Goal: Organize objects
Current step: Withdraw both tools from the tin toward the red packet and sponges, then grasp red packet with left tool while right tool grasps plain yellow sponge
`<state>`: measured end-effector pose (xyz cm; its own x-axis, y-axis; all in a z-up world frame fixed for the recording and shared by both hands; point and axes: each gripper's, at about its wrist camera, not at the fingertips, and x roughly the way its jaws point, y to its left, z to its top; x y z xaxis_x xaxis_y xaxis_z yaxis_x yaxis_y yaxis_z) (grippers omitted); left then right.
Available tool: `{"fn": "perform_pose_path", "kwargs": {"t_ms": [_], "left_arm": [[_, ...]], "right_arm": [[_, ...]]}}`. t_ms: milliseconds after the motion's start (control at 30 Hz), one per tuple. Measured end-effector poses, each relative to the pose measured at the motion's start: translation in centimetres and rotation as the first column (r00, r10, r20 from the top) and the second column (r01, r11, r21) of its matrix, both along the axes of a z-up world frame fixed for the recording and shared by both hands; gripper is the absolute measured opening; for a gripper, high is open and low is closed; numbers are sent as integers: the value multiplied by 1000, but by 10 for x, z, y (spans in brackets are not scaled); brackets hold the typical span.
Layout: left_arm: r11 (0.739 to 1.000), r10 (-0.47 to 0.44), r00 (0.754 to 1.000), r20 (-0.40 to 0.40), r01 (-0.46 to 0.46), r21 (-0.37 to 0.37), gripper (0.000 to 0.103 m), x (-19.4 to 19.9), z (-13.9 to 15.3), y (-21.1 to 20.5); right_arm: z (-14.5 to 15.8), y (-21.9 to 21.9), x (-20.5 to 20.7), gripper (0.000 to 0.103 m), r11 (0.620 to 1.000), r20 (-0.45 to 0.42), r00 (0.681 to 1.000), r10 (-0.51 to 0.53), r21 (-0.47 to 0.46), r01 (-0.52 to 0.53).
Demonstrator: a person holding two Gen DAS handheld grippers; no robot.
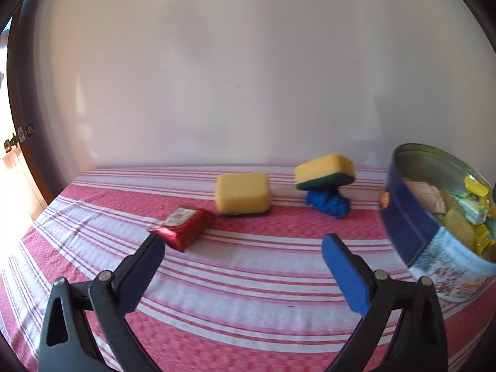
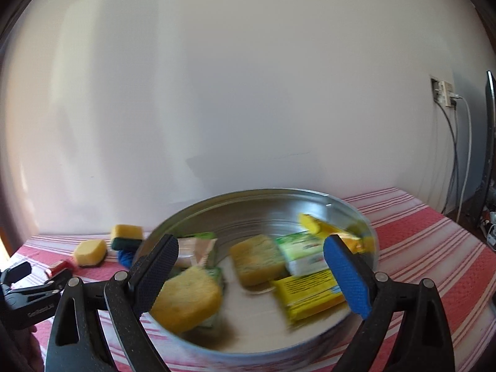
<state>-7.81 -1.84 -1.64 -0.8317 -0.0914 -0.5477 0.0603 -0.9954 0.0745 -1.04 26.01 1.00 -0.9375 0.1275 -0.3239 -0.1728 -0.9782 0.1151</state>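
Looking along the left gripper (image 1: 243, 246) first: its jaws stand wide apart and hold nothing, hovering above the striped cloth (image 1: 248, 294). Landmark for all places: the round tin (image 1: 412, 235). Well to the left of the tin, a red packet (image 1: 184, 228) lies flat just beyond the left fingertip. Past the packet, toward the wall, sits a yellow sponge (image 1: 242, 192) on its dark scouring face. Nearer the tin, a second sponge (image 1: 324, 172) rests tilted on top of a blue bundle (image 1: 327, 203), which looks like yarn or cloth; blur prevents telling which. The tin already holds several wrapped items at its right side.

Right wrist view: the right gripper (image 2: 249, 259) hangs over the tin's open mouth (image 2: 341, 200), jaws spread and empty. Inside the tin: two sponges (image 2: 186, 297), a yellow packet (image 2: 310, 294), a green-and-white packet (image 2: 305, 252), more pieces at the far wall, all motion-blurred. The left gripper shows left of the tin, low at the frame edge.

Judgement: four things remain outside the tin. Sponges should be light, soft, compressible; take one across its short sides, mid-height. The packet looks glossy, thin and likely slippery; pinch across its narrow width. The perched sponge may tip when touched. The bundle is limp; grip its bulk.
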Motion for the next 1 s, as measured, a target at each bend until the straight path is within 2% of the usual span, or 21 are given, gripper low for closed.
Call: {"fn": "perform_pose_path", "kwargs": {"t_ms": [400, 667, 800, 900, 967, 1000], "left_arm": [[996, 67, 995, 74, -70, 47, 103, -24, -16, -55], [994, 35, 982, 186, -54, 99, 101, -55, -28, -78], [996, 22, 971, 237, -43, 83, 92, -72, -34, -81], [993, 0, 958, 286, -34, 114, 80, -81, -41, -85], [990, -8, 948, 319, -37, 135, 78, -86, -46, -88], [991, -11, 950, 311, -32, 133, 77, -87, -44, -88]], "right_arm": [[-2, -61, -14, 96, 991, 43, 990, 132, 17, -132], [-5, -89, -23, 96, 977, 84, 974, 209, 17, -211], [-7, -101, -30, 96, 970, 111, 965, 239, 19, -242], [-9, -109, -36, 96, 966, 125, 959, 254, 15, -258], [-10, -116, -41, 96, 962, 141, 953, 270, 9, -274], [-10, -119, -42, 96, 960, 147, 950, 275, 8, -280]]}}
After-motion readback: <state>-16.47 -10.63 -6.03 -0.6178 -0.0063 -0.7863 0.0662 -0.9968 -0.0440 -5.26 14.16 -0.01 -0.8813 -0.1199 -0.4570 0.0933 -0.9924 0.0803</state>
